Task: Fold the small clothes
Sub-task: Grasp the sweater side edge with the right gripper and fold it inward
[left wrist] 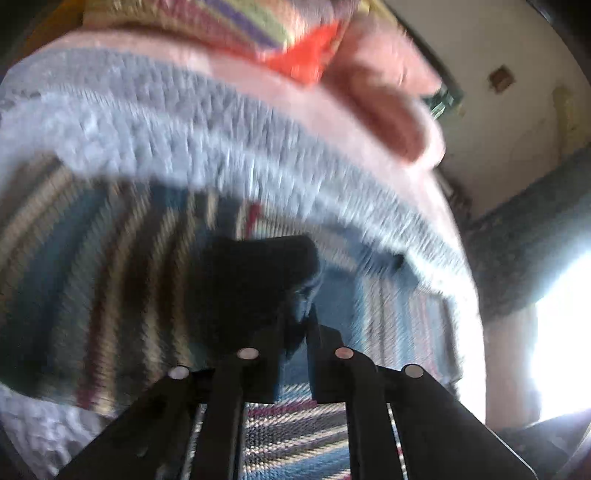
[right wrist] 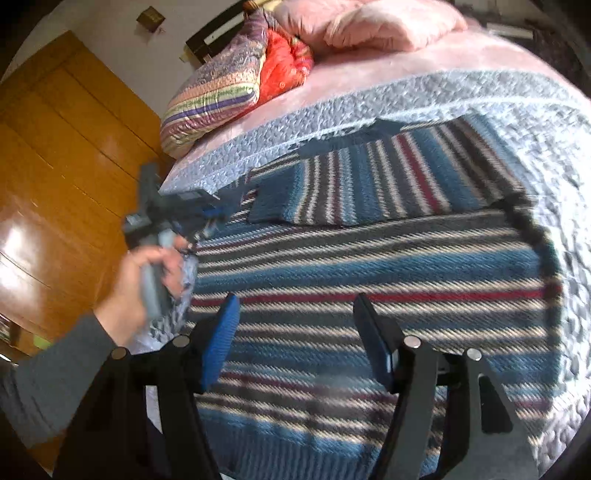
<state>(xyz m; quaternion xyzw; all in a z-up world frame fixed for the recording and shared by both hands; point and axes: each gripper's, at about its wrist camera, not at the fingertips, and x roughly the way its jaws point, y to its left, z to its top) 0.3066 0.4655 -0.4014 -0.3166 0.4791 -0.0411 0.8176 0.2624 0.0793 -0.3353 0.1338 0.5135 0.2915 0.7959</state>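
A knit sweater (right wrist: 369,273) striped in blue, white, red and dark lies flat on the bed, with one sleeve (right wrist: 369,181) folded across its upper part. My right gripper (right wrist: 295,332) hovers open just above the sweater's body, with nothing between its blue pads (right wrist: 221,332). At the sweater's left edge, a hand (right wrist: 144,280) holds my left gripper (right wrist: 218,216) by the sleeve end. In the blurred left wrist view, the left gripper (left wrist: 295,328) is shut on a dark fold of the sweater (left wrist: 299,295), lifted off the striped knit (left wrist: 110,266).
The sweater rests on a grey-blue textured bedspread (right wrist: 369,99) over a pink sheet (right wrist: 351,70). A striped quilt (right wrist: 218,88), a red bundle (right wrist: 284,62) and a pink pillow (right wrist: 369,22) lie at the head. A wooden wardrobe (right wrist: 62,166) stands left of the bed.
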